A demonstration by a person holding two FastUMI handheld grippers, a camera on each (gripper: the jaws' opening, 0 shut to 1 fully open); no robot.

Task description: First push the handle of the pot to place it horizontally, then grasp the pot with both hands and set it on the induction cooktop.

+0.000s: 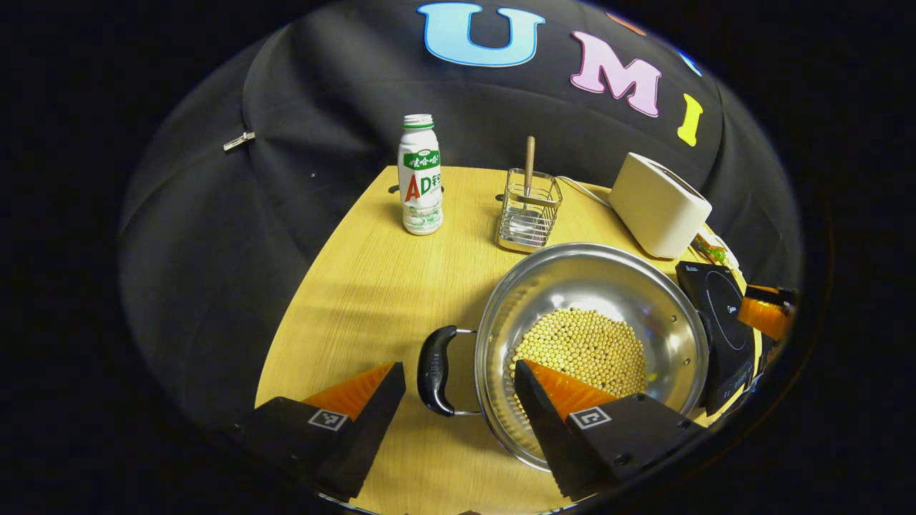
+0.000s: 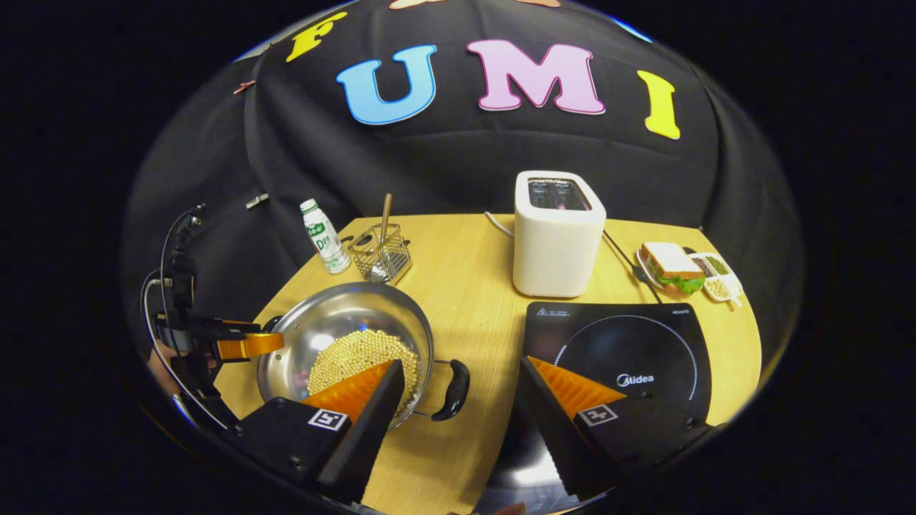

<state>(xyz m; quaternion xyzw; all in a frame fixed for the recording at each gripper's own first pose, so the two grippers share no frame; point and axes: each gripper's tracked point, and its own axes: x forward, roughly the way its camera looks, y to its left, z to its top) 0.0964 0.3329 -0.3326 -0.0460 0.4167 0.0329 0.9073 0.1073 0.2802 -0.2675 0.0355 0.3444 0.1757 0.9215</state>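
Between your left gripper's (image 1: 458, 372) spread fingers sits the pot's near handle (image 1: 436, 370); jaws wide, gripping nothing, one finger outside the handle, the other over the pot's rim. Your right gripper (image 2: 458, 368) is just as wide and empty, the pot's other handle (image 2: 454, 390) in its gap.

Pot (image 1: 647, 300): shiny steel, shallow, wide rim, black loop handles on wire brackets, one on each side. It stands on the wooden table (image 1: 358, 286), just beside the induction cooktop (image 2: 622, 350), not on it. In the right gripper view the pot is at 9 o'clock of the cooktop. A heap of pale yellow beans (image 1: 581, 343) covers its bottom.

Farther out, at 12 o'clock of the pot in the left gripper view, a wire caddy (image 1: 529, 213) holds a wooden-handled utensil (image 1: 529, 166). At 11 stands a white bottle (image 1: 420, 175), capped, upright. At 1 sits a white toaster (image 2: 558, 232). Beyond the cooktop, at its 1 o'clock, a plate (image 2: 665, 286) carries a sandwich (image 2: 671, 266), with a small dish of grains (image 2: 715, 279) beside it.
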